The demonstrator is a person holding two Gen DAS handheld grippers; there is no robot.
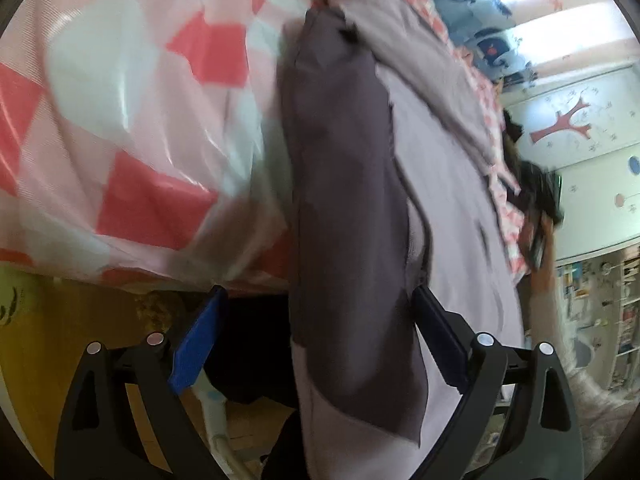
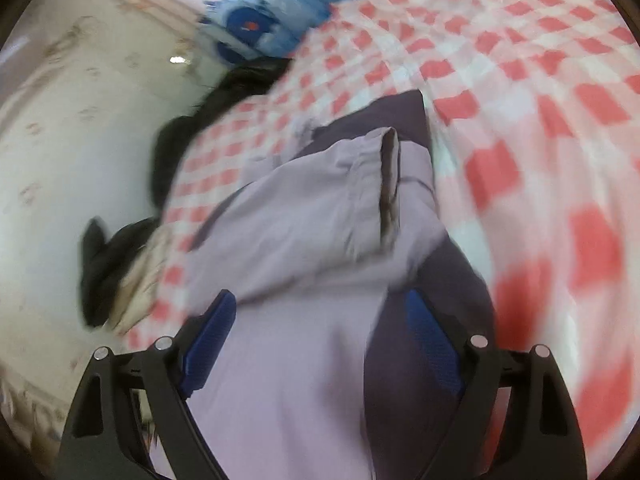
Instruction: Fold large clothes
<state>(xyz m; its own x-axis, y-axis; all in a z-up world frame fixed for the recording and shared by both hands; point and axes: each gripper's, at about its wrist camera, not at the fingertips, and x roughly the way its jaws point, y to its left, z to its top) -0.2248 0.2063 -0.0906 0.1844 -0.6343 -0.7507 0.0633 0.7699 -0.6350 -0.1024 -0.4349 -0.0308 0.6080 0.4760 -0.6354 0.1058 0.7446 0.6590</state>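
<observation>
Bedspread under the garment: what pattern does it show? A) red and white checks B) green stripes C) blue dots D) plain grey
A: the bedspread shows red and white squares all around the lilac and grey garment, and the left wrist view shows the same checks.

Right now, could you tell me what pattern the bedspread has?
Red, pink and white checks on the bedspread, clearest in the right wrist view.
</observation>
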